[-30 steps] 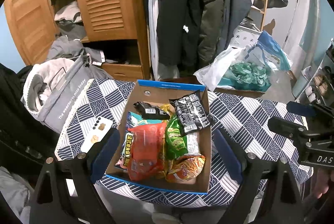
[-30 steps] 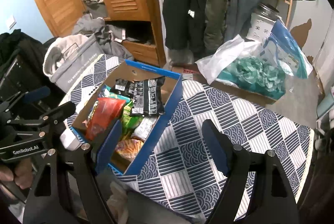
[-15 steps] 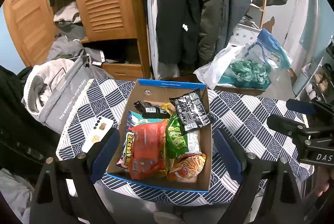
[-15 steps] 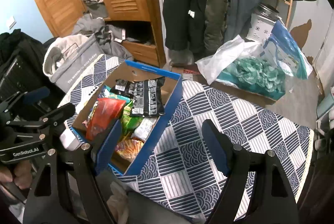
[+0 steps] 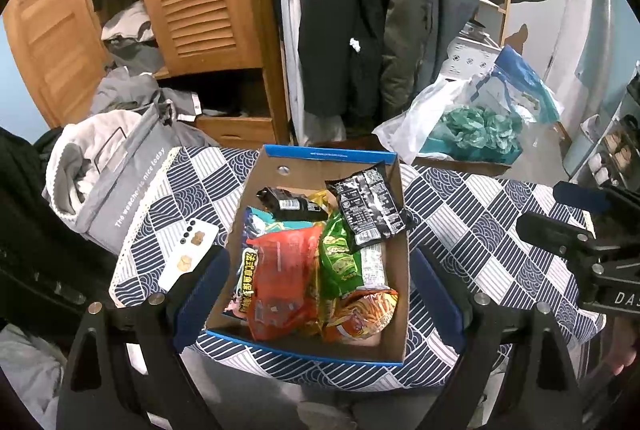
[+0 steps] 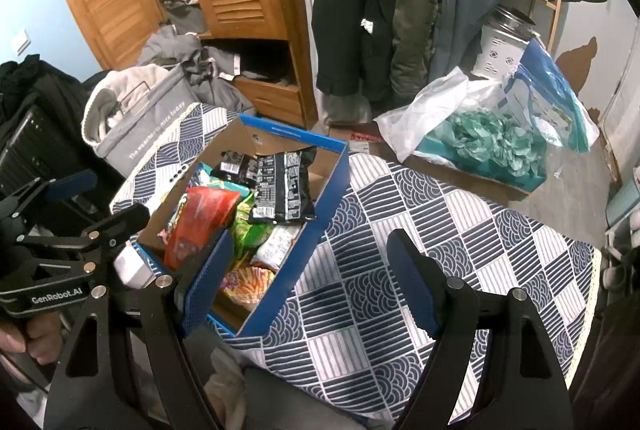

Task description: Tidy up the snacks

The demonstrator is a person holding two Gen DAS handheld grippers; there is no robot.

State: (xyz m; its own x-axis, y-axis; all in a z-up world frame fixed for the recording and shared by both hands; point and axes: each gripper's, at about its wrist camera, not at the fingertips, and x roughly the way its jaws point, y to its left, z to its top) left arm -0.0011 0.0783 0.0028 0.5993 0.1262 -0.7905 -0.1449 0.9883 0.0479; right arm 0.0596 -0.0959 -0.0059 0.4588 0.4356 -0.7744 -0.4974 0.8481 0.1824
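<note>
We hung above the box (image 5: 394, 262) with both grippers, left gripper (image 5: 316, 294) and right gripper (image 6: 310, 278), spread and empty, the snack packets (image 5: 280, 282) piled unsorted inside.

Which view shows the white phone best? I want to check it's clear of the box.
The left wrist view: the phone lies in full on the tablecloth, left of the box, apart from it. In the right wrist view the box hides nearly all of it; only an end shows.
</note>
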